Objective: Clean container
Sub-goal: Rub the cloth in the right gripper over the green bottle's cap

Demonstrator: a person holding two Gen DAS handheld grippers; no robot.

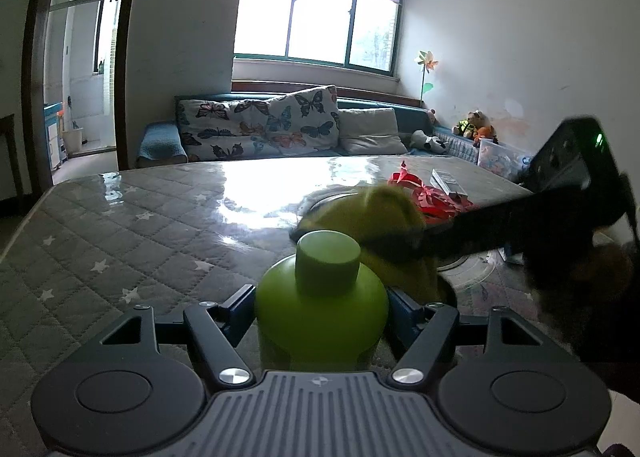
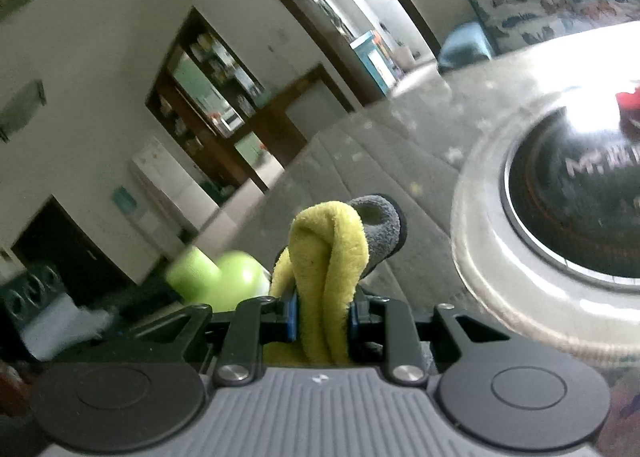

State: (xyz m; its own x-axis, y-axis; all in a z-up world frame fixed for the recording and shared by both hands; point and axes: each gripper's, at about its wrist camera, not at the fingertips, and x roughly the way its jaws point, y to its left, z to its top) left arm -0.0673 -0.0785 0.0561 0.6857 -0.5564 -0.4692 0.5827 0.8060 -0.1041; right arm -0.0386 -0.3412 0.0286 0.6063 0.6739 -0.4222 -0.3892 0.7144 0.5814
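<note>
- A green bottle [image 1: 322,313], the container to be cleaned, stands upright over a quilted grey table cover [image 1: 120,225], held in the left gripper [image 1: 322,317], whose jaws are clamped on the round shoulder below the cap [image 1: 327,263].
- The right gripper [image 2: 322,323] has its jaws pinched tight on a folded yellow cloth [image 2: 328,257] with a grey backing; seen from the left wrist, the cloth hangs just behind and right of the cap, though motion blur leaves it unclear whether it touches the bottle.
- By its look, the bottle is smooth moulded plastic: probably light, fairly stiff and slippery under hard pads, so the broad shoulder seems the surest hold, leaving cap and neck free for wiping.
- The cloth is soft and limp; it will likely drape and bunch, so a grip close to the wiping fold should give the most control.
- Behind on the table lie a round silver-rimmed dark disc [image 2: 560,217] and some red ribbon [image 1: 424,197], near the work but apart from it.
</note>
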